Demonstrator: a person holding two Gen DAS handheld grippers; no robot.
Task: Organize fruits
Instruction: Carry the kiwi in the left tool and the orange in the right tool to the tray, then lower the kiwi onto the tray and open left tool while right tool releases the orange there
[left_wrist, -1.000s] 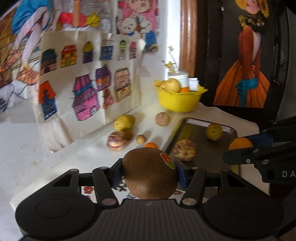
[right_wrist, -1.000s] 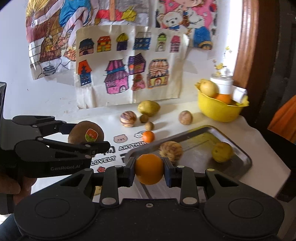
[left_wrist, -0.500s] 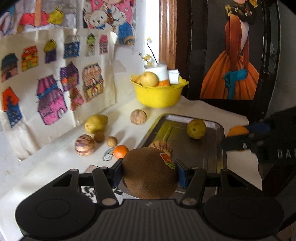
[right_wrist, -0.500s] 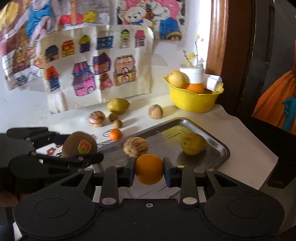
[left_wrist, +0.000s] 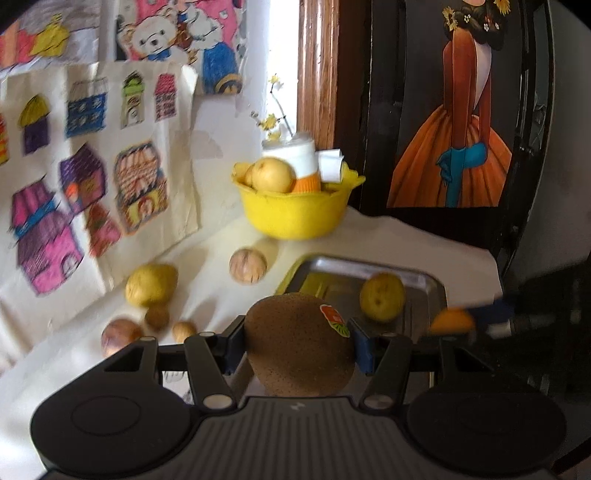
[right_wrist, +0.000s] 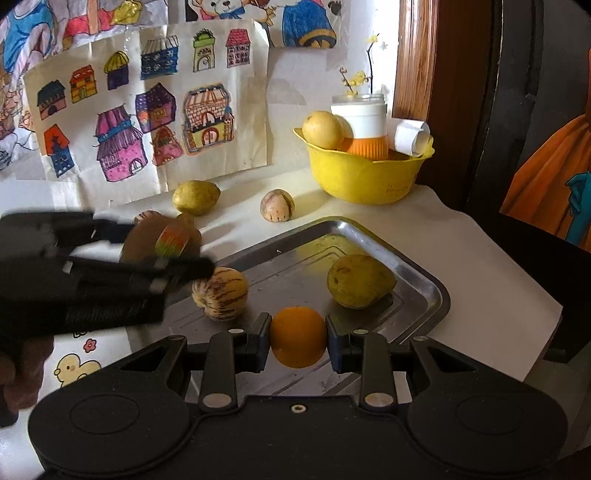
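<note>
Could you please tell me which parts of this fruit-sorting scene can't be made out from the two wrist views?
- Left wrist: the near half of the tray is hidden behind the kiwi and the left tool.
- Left wrist: the right tool and its orange are motion-blurred.
- Right wrist: the kiwi's sticker is smeared, unreadable.
- Both views: the bowl contents below its rim are hidden.
</note>
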